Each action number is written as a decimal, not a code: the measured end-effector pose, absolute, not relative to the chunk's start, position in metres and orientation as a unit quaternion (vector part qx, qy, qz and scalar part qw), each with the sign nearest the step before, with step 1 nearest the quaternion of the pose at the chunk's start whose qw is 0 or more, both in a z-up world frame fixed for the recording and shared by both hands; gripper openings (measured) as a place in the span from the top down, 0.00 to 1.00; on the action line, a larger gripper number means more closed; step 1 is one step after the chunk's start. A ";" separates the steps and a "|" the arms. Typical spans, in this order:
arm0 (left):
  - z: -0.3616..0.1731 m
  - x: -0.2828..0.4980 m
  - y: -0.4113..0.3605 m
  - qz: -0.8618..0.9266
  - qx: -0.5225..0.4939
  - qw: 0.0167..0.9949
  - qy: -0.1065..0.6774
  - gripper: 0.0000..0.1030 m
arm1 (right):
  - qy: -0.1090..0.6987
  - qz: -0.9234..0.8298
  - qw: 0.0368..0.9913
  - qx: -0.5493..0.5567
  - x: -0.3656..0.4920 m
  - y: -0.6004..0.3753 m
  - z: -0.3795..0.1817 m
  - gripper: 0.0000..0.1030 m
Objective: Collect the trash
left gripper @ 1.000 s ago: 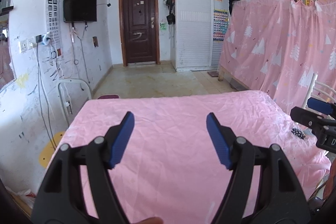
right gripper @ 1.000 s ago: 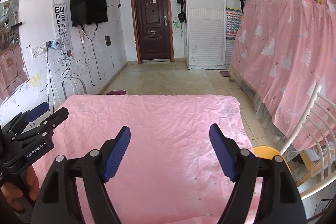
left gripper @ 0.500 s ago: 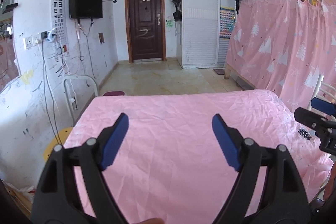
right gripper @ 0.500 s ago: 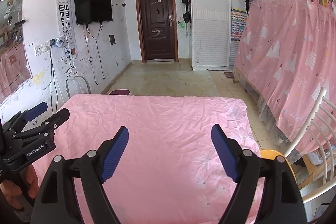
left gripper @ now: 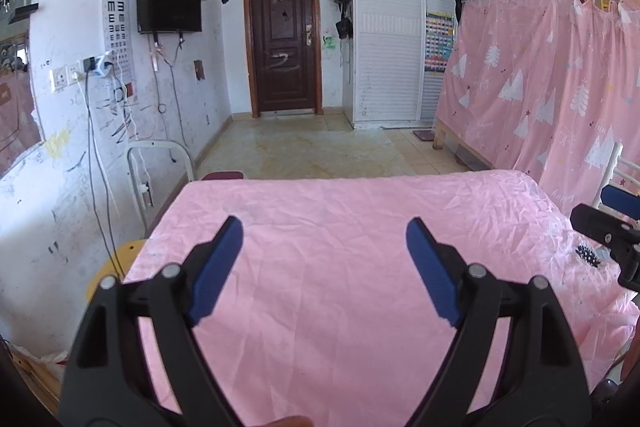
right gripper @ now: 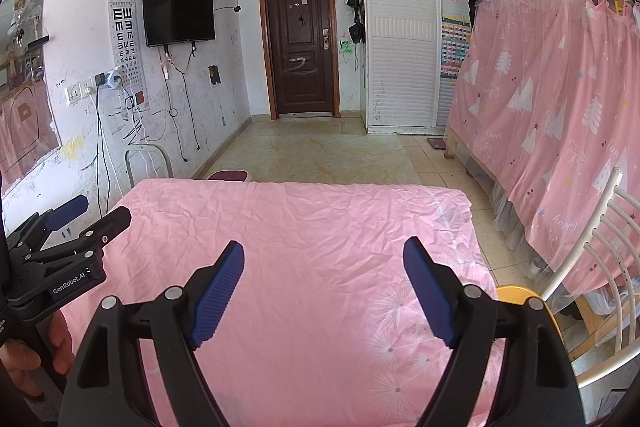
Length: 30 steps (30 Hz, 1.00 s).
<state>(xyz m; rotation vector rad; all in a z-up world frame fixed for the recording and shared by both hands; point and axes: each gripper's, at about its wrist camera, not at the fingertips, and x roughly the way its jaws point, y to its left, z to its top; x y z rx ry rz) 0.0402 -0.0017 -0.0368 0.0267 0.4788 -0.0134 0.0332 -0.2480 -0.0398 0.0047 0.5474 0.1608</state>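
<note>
Plainly, both views look across the same table (right gripper: pixel 320 227), draped in a crumpled pink cloth. Only the left wrist view shows a small black spiky thing (left gripper: pixel 587 255) lying on the cloth near the table's right edge; whether it is trash or a print I cannot tell, and no other candidate for trash shows. Only the right wrist view shows white dandelion prints (right gripper: pixel 400 339) on the table's near right part, a round yellow seat (right gripper: pixel 516 295) just beside that corner, and a hand (right gripper: pixel 24 359) on the handle at the table's left side.

The left gripper (left gripper: pixel 324 227) hovers released over the cloth. Its jaws have just been opening and nothing is between them. The right gripper (right gripper: pixel 324 247) is likewise spread wide and holds nothing. Each has black plastic arms and flat ribbed blue pads (right gripper: pixel 218 291).

The cloth is thin and creased all over, folding softly over the table's straight far edge. A white tube-frame chair (right gripper: pixel 600 247) stands right of the table. A pink tree-print curtain (left gripper: pixel 540 87) hangs beyond that. Beyond the far edge, pale tiled floor (right gripper: pixel 320 155) lies open up to a dark panelled door (left gripper: pixel 284 39). Left of the table a scuffed white wall (left gripper: pixel 60 187) stands near.
</note>
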 end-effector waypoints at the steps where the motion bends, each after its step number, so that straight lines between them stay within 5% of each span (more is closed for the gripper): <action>1: -0.037 0.040 -0.002 -0.007 0.014 0.971 0.237 0.22 | 0.270 0.080 0.959 0.002 0.033 -0.248 -0.040 0.30; 30: -0.040 0.039 0.000 0.001 0.013 0.972 0.233 0.21 | 0.274 0.082 0.958 -0.005 0.035 -0.244 -0.043 0.30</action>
